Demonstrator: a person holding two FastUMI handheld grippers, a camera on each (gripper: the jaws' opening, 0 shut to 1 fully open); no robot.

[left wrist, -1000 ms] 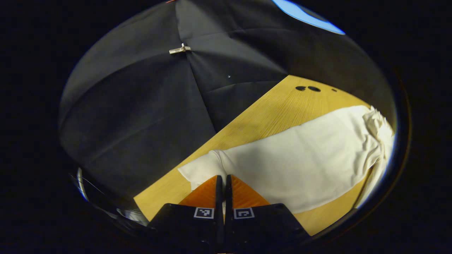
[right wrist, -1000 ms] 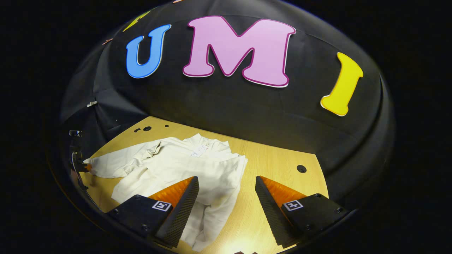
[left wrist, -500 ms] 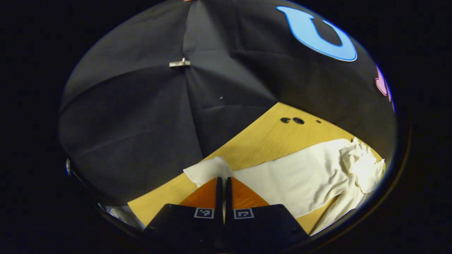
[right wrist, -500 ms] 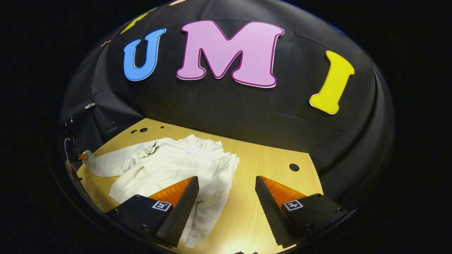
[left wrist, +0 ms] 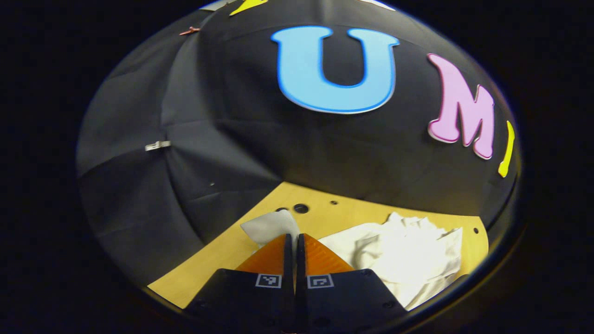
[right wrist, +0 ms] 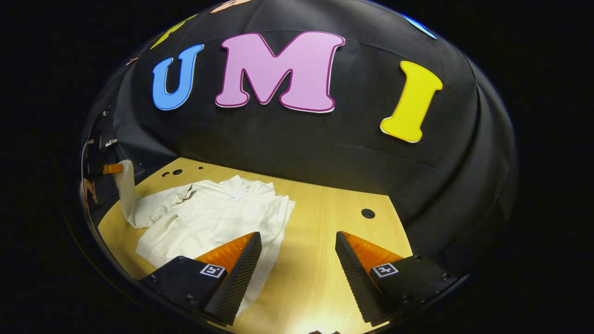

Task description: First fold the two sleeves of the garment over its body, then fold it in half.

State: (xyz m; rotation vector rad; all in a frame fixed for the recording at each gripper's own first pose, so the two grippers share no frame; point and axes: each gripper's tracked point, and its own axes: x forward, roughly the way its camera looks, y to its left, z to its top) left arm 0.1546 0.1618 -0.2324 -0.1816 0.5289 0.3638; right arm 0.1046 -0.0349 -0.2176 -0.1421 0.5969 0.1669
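Left gripper (left wrist: 293, 239): fingers pressed together on the cuff (left wrist: 270, 226) of the left sleeve (right wrist: 126, 195), now raised off the table (right wrist: 320, 273) and swung round toward the back wall, where a second ago it lay low along the wood. Seen from the right gripper view, sleeve hanging up from the tabletop in a steep strip to the clamped cuff at the far left edge. Beyond it, the garment (right wrist: 218, 218) spread on the table, collar toward the back wall, its other sleeve apparently already lying over the body (hard to be sure under the creases). Right gripper (right wrist: 298, 257): jaws wide apart, holding nothing, hovering over the near table edge beside the garment's side. Judged from this: second sleeve fold under way, carry across the chest next, halving not yet begun.
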